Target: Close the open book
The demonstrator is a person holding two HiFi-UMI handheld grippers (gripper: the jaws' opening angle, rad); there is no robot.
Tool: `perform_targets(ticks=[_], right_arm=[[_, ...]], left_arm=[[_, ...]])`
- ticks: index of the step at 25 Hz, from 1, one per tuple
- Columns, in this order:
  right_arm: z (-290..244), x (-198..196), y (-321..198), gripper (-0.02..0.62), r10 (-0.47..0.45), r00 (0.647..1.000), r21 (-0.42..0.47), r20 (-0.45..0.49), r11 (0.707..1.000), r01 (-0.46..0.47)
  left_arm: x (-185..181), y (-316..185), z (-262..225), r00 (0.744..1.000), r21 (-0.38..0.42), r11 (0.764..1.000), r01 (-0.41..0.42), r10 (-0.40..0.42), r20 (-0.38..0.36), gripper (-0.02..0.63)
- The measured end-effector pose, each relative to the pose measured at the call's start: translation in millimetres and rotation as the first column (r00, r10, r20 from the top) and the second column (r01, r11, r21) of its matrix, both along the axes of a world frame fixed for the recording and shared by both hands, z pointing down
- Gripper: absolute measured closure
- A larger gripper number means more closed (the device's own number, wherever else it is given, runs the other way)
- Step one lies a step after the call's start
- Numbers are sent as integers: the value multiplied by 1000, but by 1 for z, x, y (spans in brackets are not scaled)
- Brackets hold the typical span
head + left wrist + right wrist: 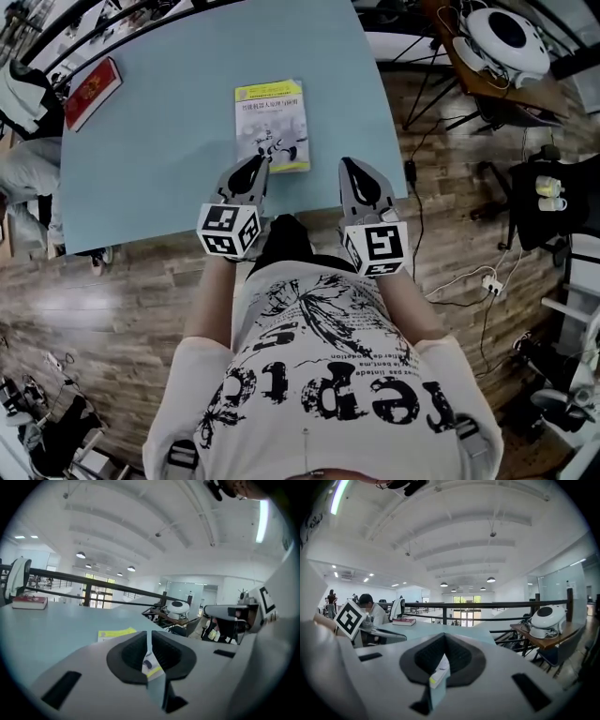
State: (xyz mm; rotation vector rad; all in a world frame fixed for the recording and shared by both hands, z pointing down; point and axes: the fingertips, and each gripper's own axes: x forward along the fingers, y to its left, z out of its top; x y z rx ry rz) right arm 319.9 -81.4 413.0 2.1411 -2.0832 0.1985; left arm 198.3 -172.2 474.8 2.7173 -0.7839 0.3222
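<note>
The book [272, 124] lies closed on the light blue table [159, 150], with its yellow-green cover facing up. My left gripper [255, 165] hovers over the table's near edge, its tips just above the book's near left corner. Its jaws are drawn together to a thin slit with nothing between them. In the left gripper view the left gripper [149, 634] points almost level and the book [117, 633] shows just past the tips. My right gripper [352, 169] hangs to the right of the book, apart from it. The right gripper [443, 637] is shut and empty.
A red book [92, 92] lies at the table's far left corner. A person [23, 159] sits at the table's left side. A wooden side table with a round white device [506, 37] stands to the right. Cables [469, 281] run over the wooden floor.
</note>
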Motion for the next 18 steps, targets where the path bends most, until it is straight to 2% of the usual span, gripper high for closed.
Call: perform_targets(ticks=[5,11,18], right_arm=[[-26,-3,4,586,-23,999,64,-31,998,25],[-48,-9,5,586,-59,994,116,-94,991,70],[-53,-8,5,586,-61,994,120,-95,990,72]], left_arm=[[-8,10,-68,995,145,989,30,-16,-96,573],[-26,21,-116,995,330,942,60,-31,-92,577],[-41,23,-137,990,365,925,107,-66,-122,577]])
